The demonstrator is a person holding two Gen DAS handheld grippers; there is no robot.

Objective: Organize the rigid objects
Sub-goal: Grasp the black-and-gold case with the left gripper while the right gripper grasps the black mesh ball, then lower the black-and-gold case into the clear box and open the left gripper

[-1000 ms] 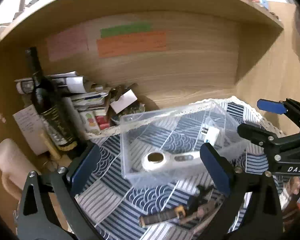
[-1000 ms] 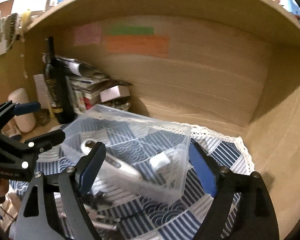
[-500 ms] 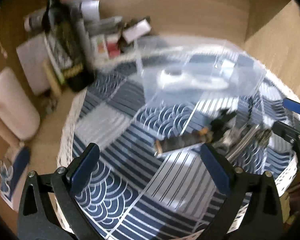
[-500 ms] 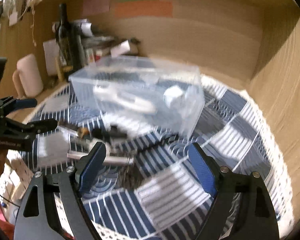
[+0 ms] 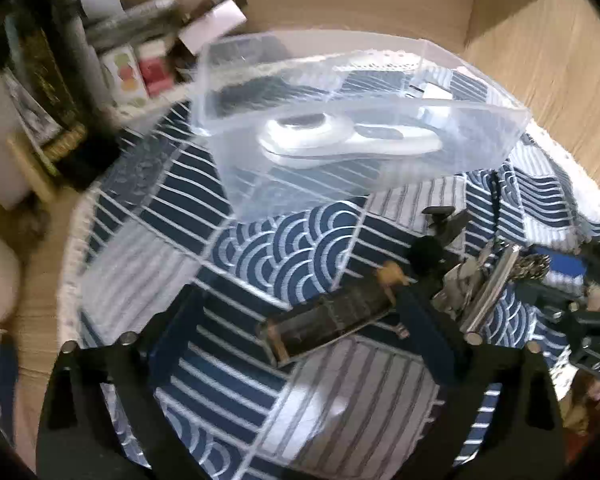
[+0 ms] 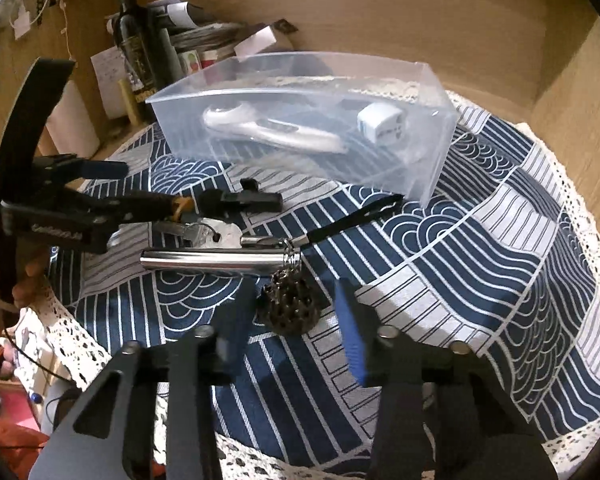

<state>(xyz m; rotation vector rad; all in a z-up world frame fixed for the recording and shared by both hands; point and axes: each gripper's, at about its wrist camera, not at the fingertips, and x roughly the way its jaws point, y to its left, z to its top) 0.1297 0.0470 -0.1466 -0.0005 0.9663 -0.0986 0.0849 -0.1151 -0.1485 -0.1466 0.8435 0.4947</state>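
Right hand-held gripper (image 6: 296, 320) gapes around spiky ball (image 6: 290, 310).

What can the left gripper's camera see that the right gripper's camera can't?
Only the left wrist view shows the dark ridged bar lying between the left gripper's open fingers. Only the right wrist view shows the white cube clearly and the spiky ball ahead of the right gripper. Both show the clear box, the white handheld device and the silver tube.

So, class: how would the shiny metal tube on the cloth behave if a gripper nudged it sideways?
The metal tube is a smooth cylinder lying flat, so it would probably roll. Its polished surface looks slippery. A key ring at one end links it to a dark ball, which may drag.
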